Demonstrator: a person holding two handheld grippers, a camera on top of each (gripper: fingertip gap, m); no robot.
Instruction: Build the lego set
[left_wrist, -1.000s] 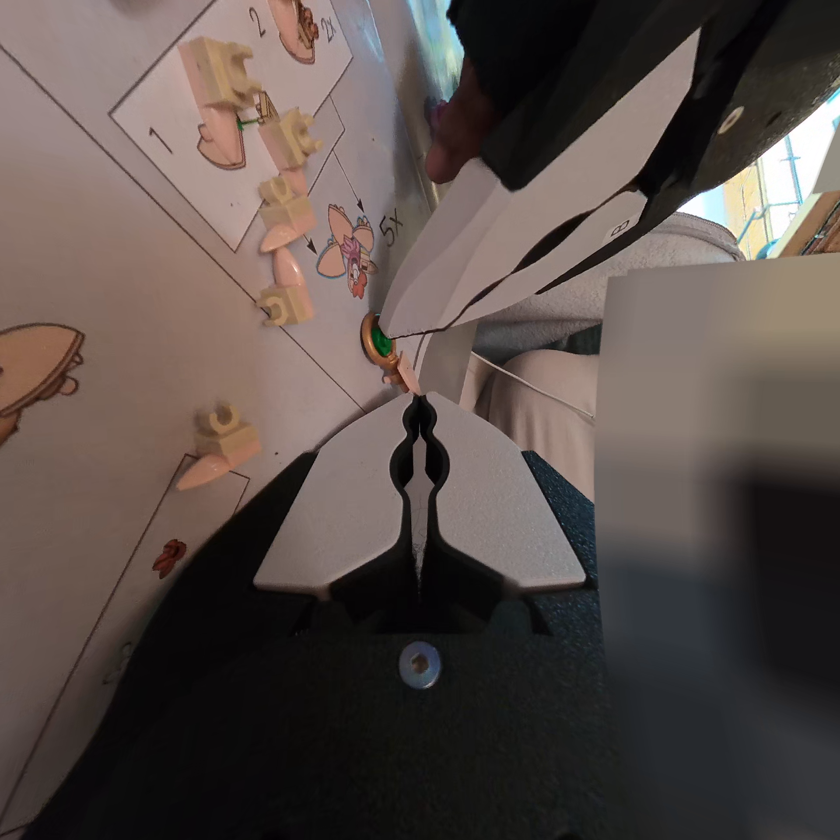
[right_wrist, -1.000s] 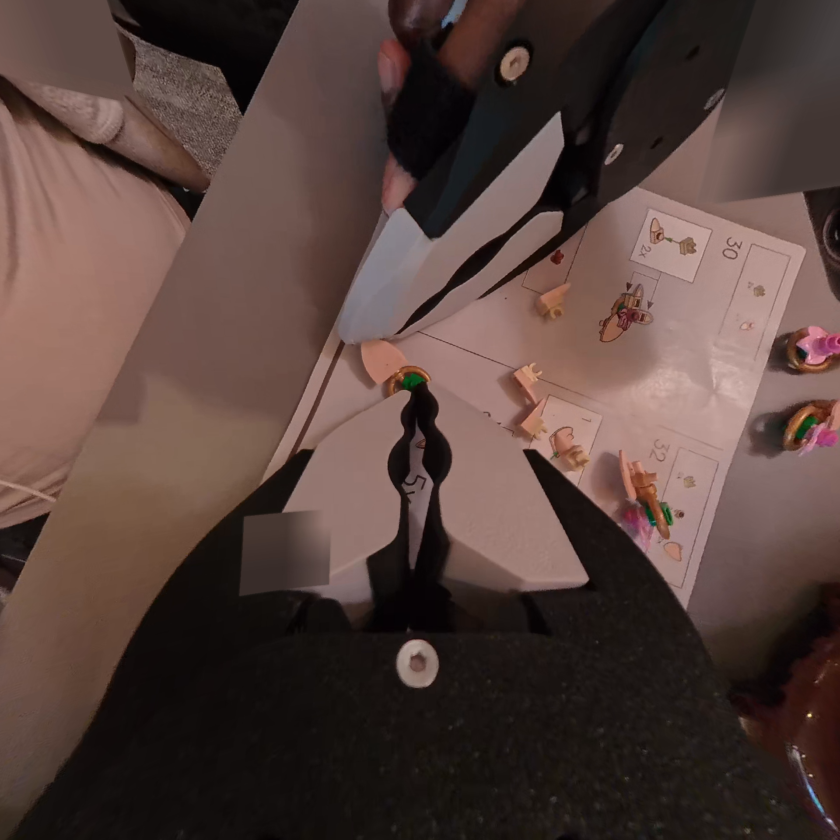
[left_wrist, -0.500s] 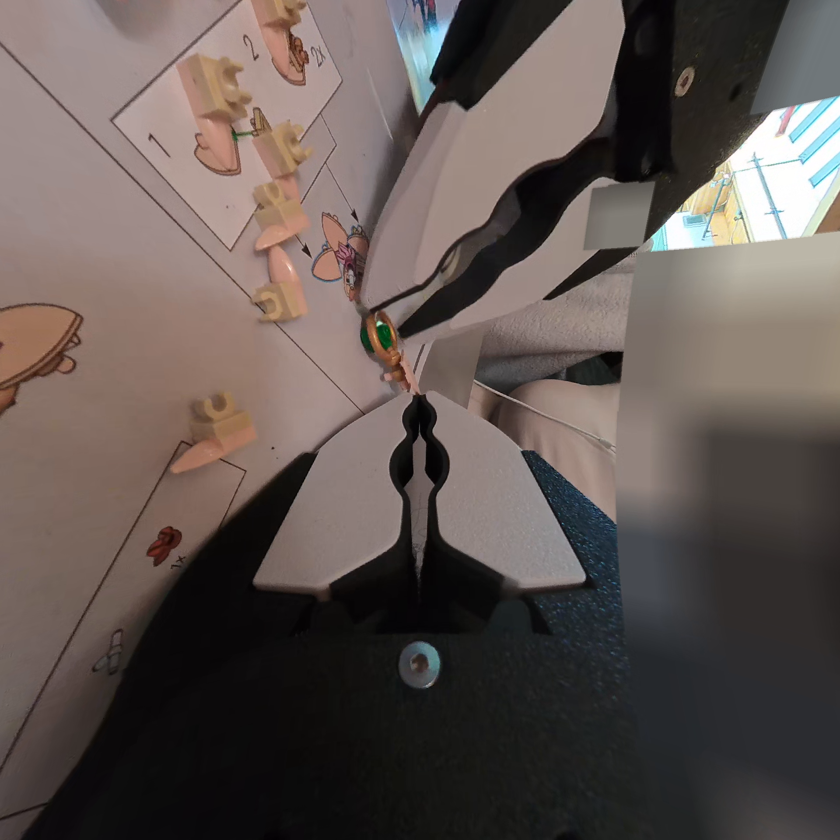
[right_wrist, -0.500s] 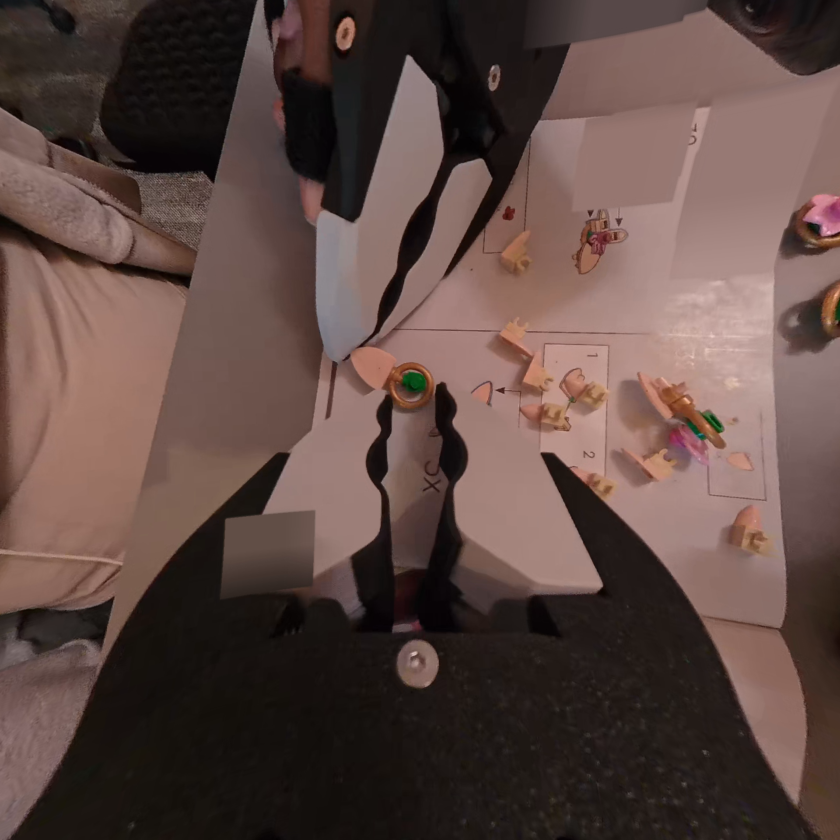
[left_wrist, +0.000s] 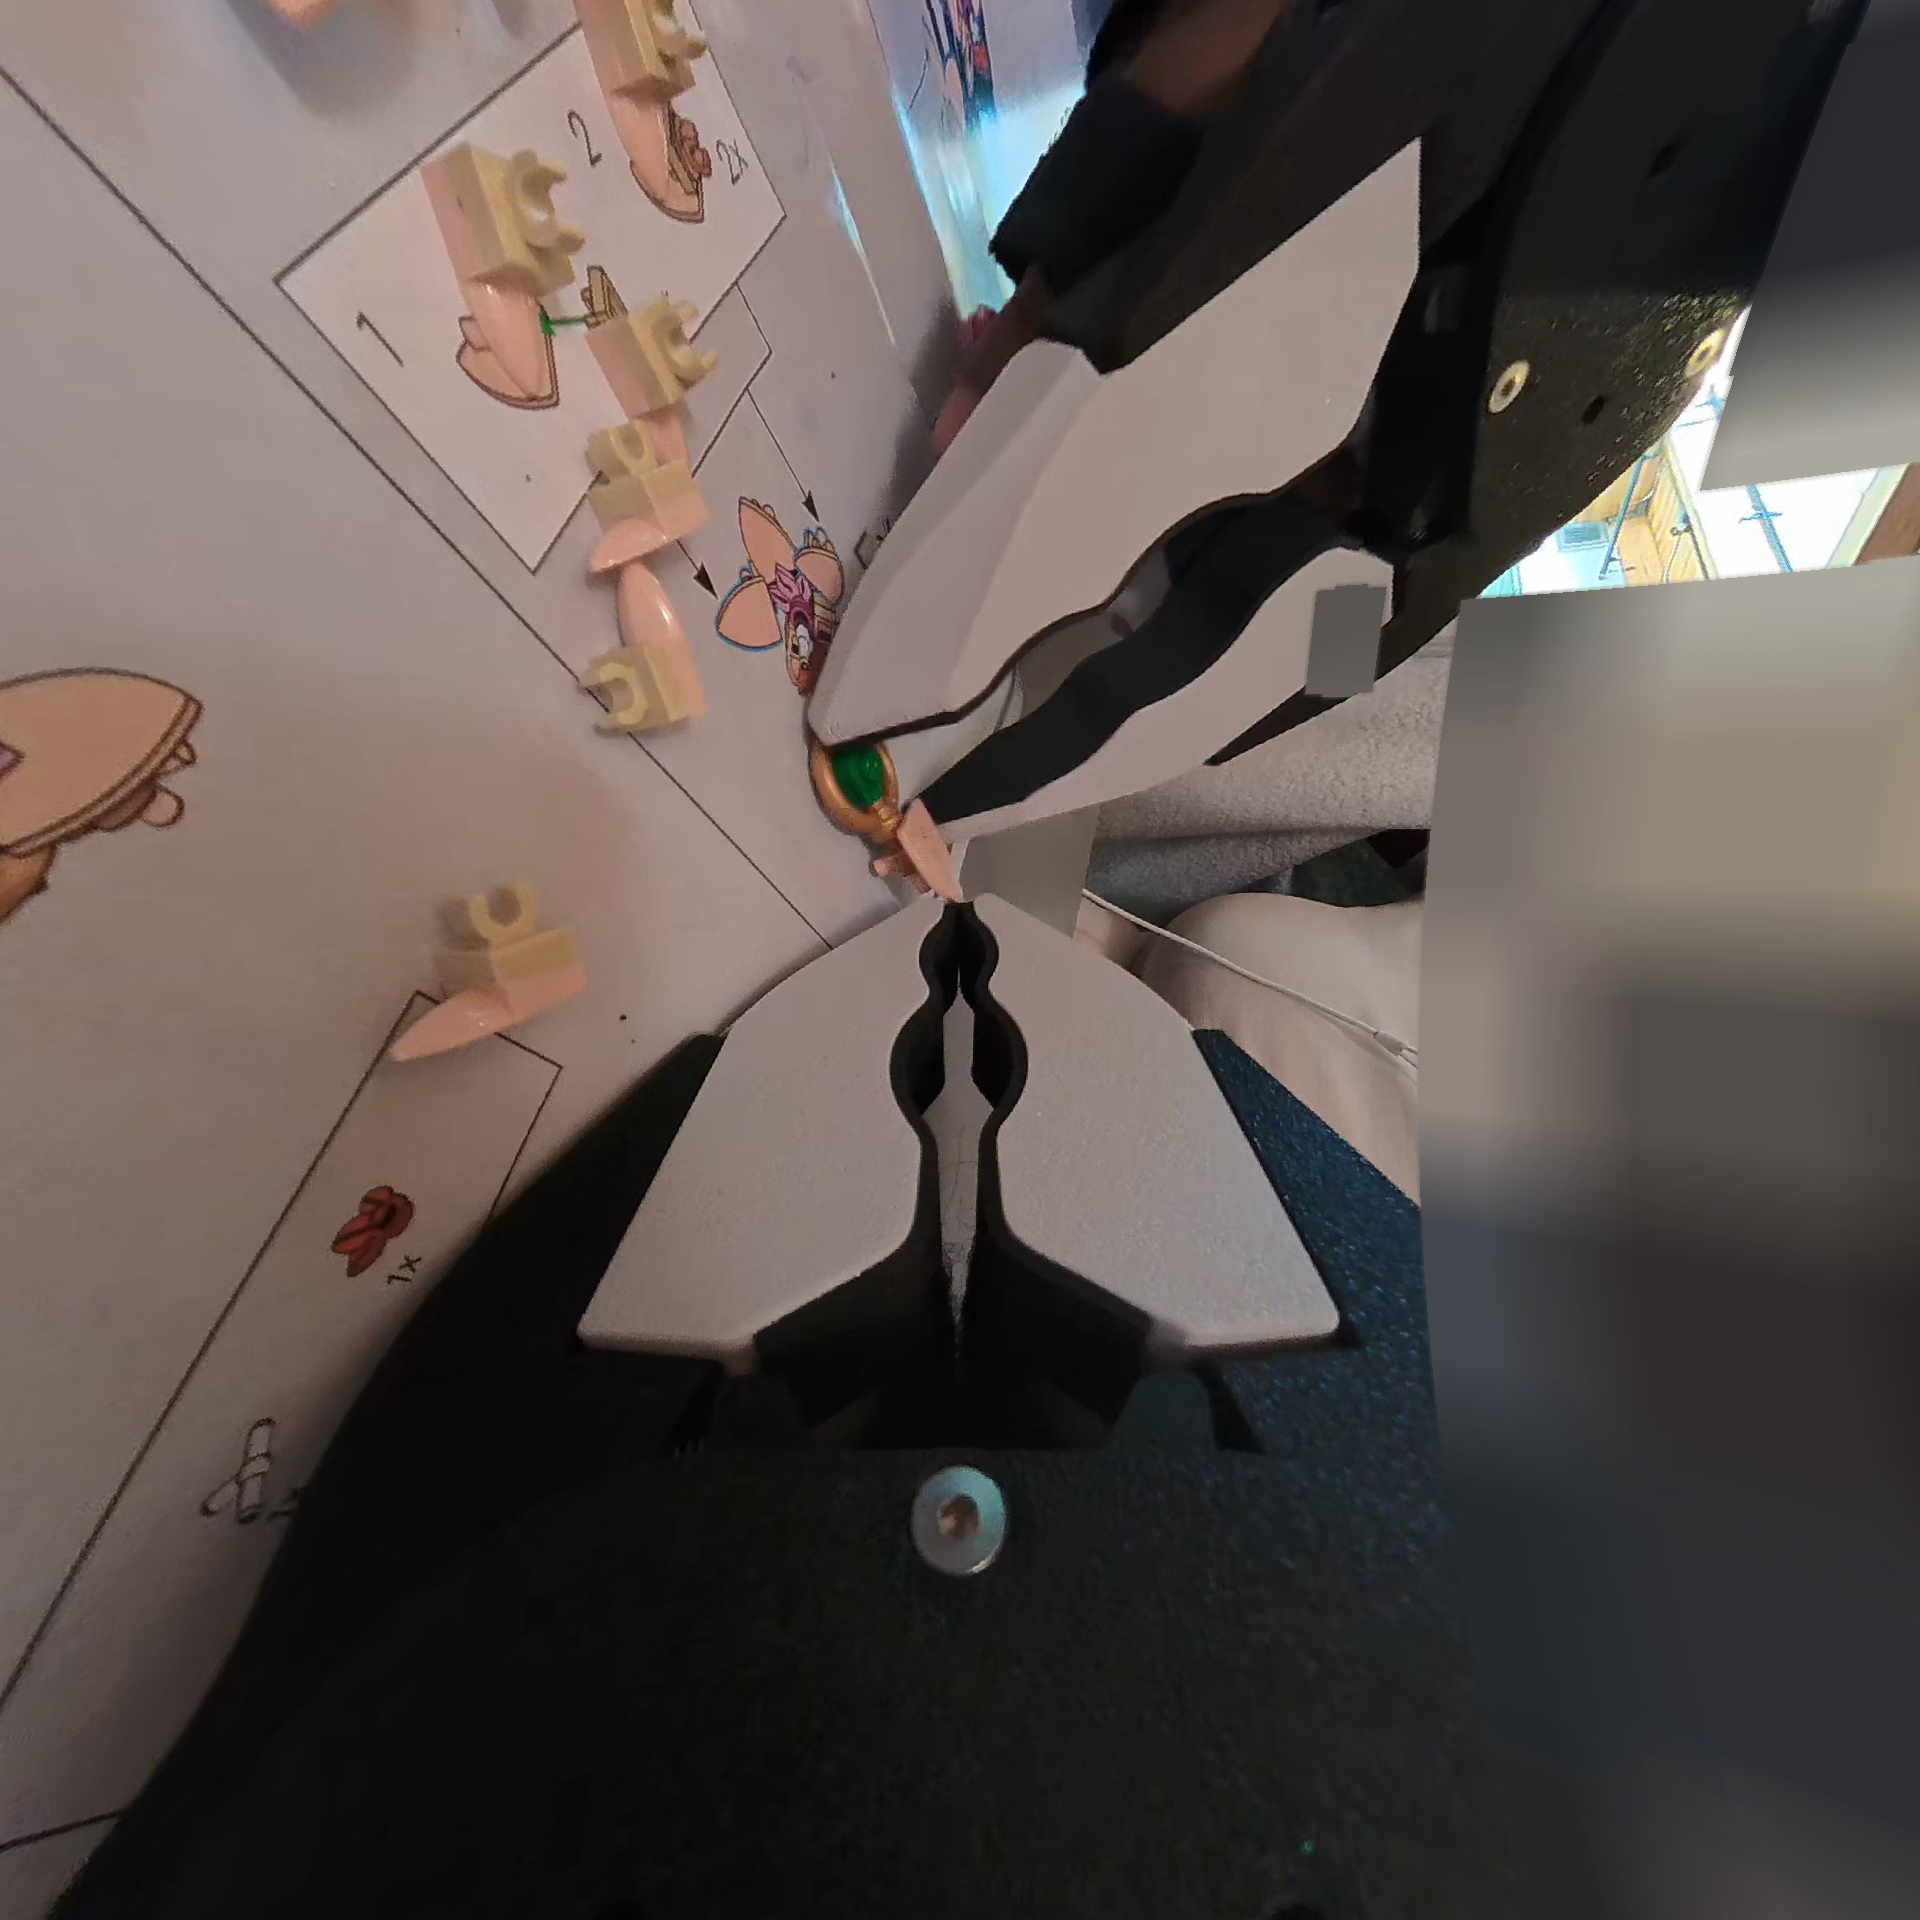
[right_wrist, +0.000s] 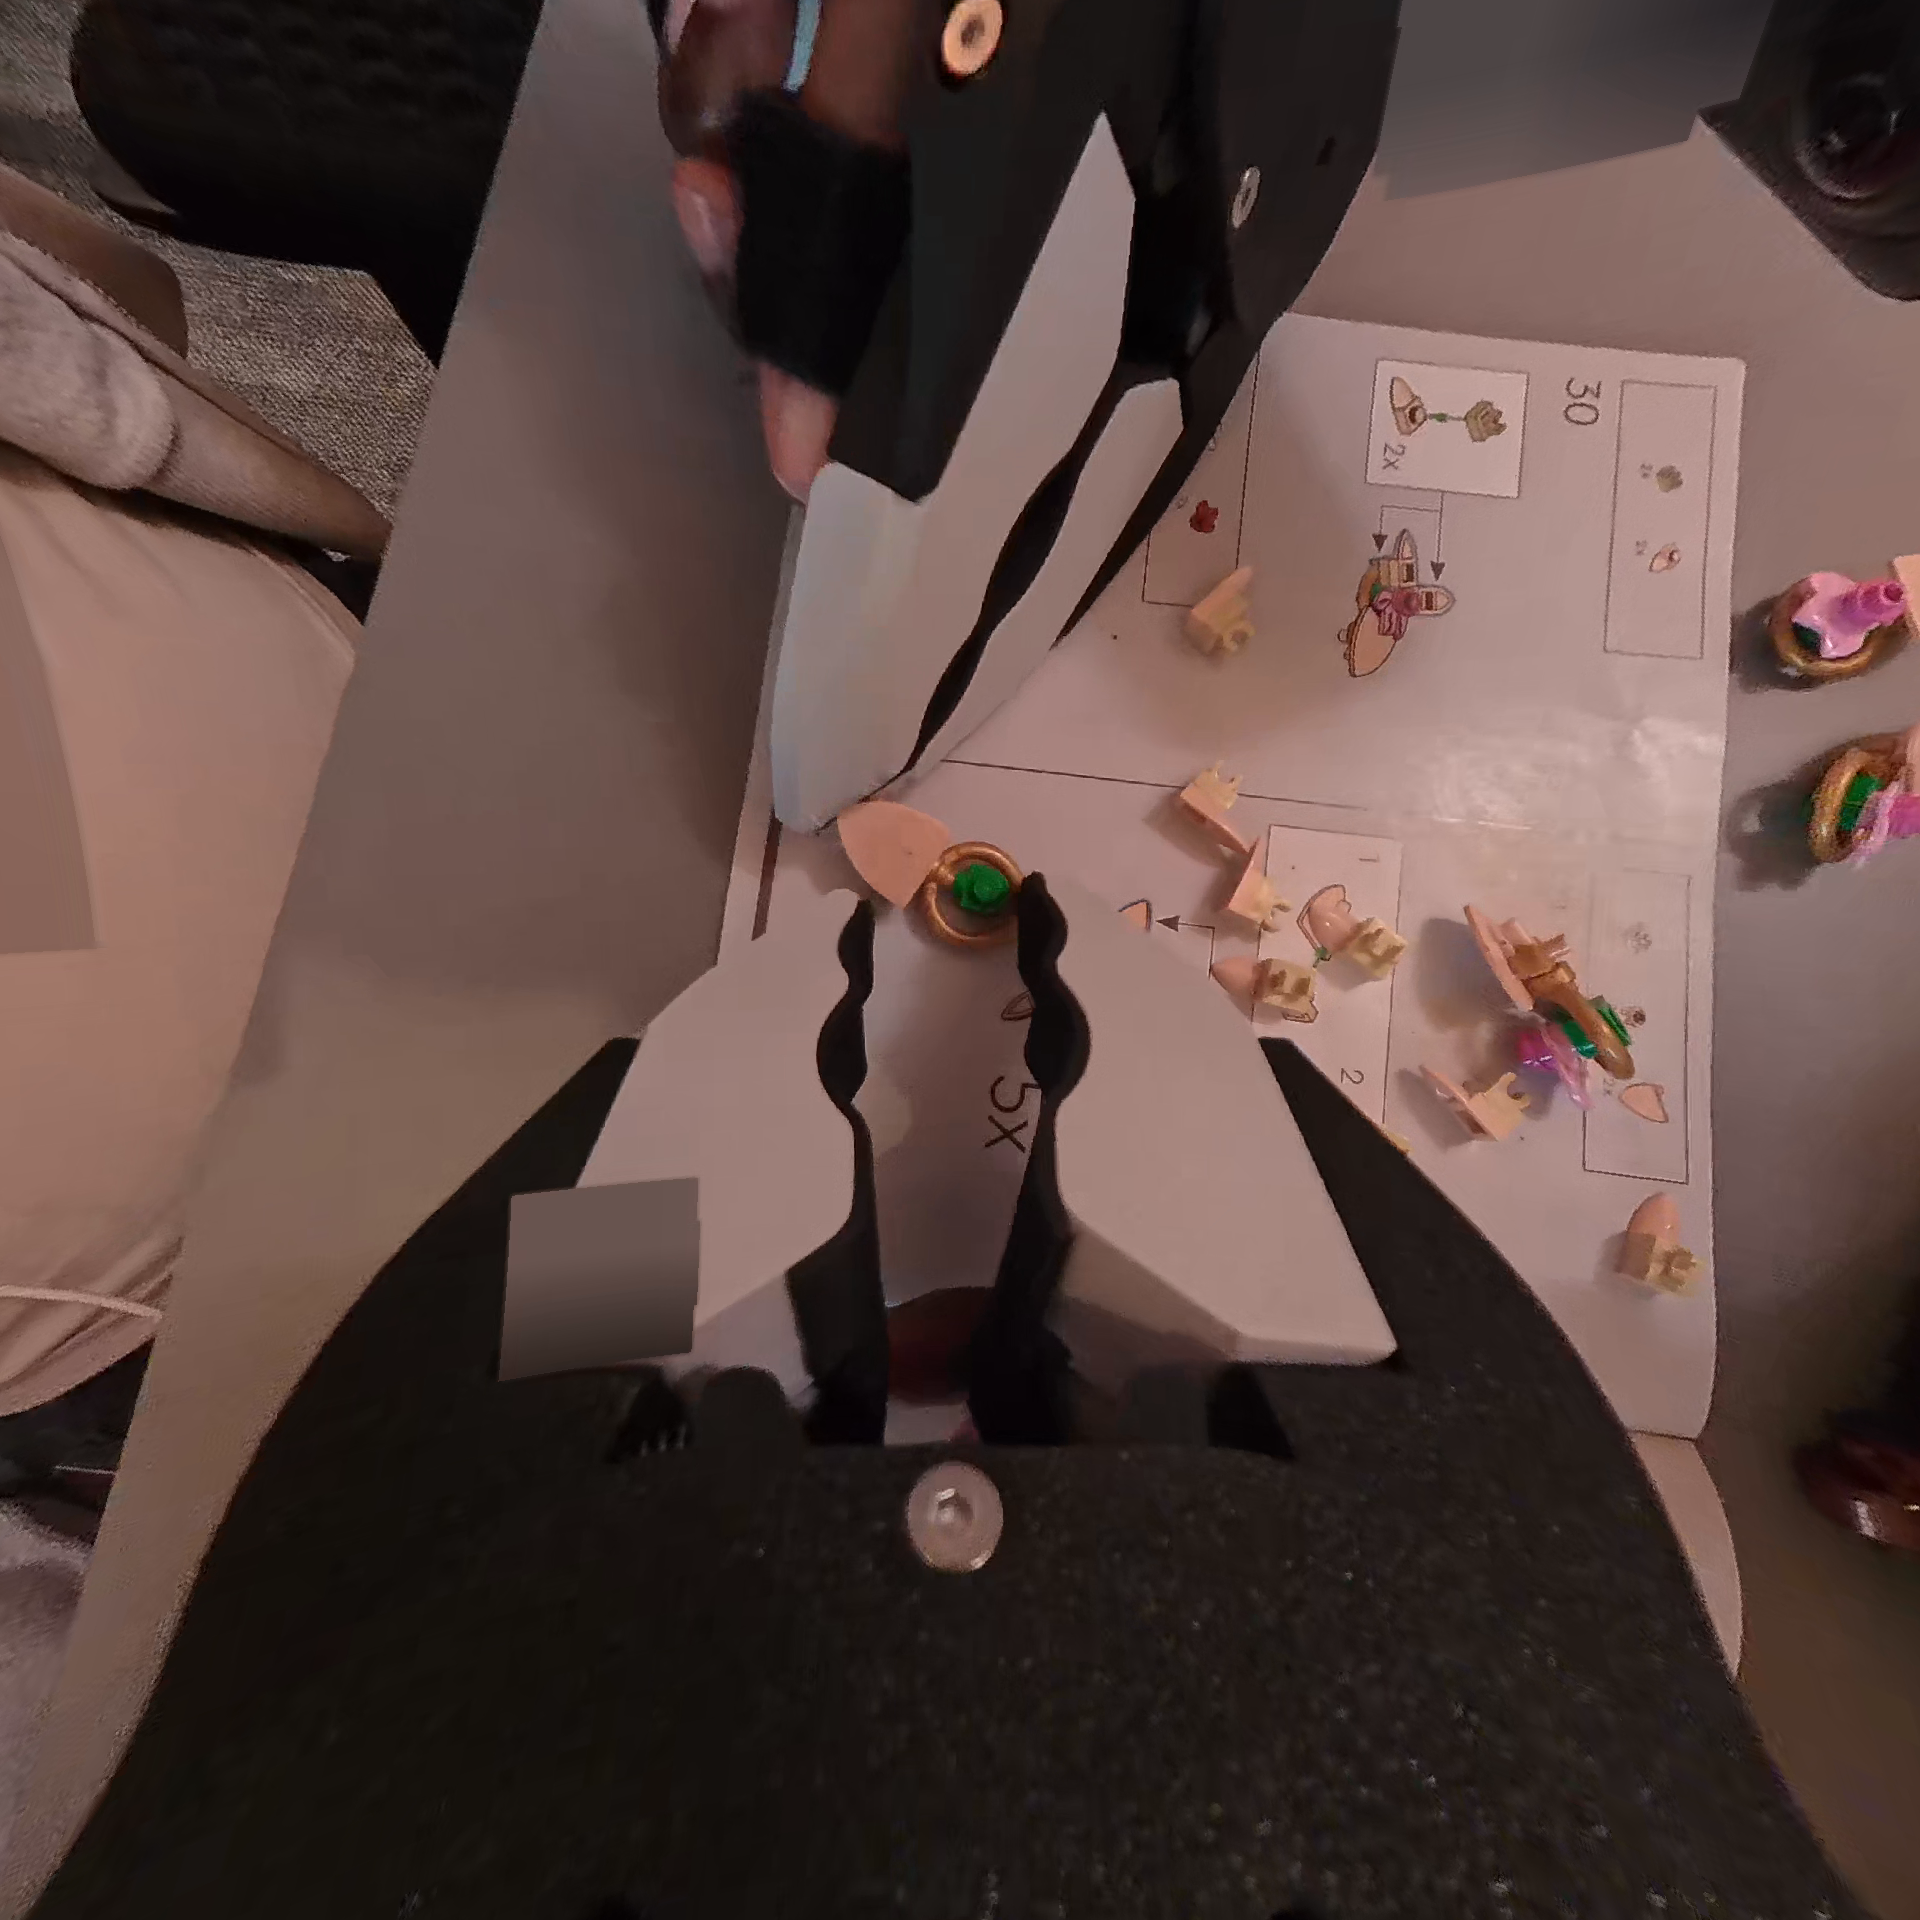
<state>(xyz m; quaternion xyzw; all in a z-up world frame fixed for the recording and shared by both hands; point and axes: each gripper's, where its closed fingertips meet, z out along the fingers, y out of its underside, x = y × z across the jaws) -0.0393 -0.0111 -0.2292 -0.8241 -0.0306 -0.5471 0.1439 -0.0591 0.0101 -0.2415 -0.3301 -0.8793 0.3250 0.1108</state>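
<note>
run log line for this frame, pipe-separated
left gripper: shut on petal piece | right gripper: open around gold ring | both over instruction sheet

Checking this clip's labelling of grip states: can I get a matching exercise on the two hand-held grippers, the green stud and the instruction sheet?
Things:
1. left hand-held gripper
2. right hand-held gripper
3. green stud
4. instruction sheet

States or places:
A. open, fingertips either side of the gold ring
B. sits inside the gold ring
C. shut, tip on the peach petal
D. lies flat under loose pieces

Pairs: 1-C, 2-A, 3-B, 4-D
</note>
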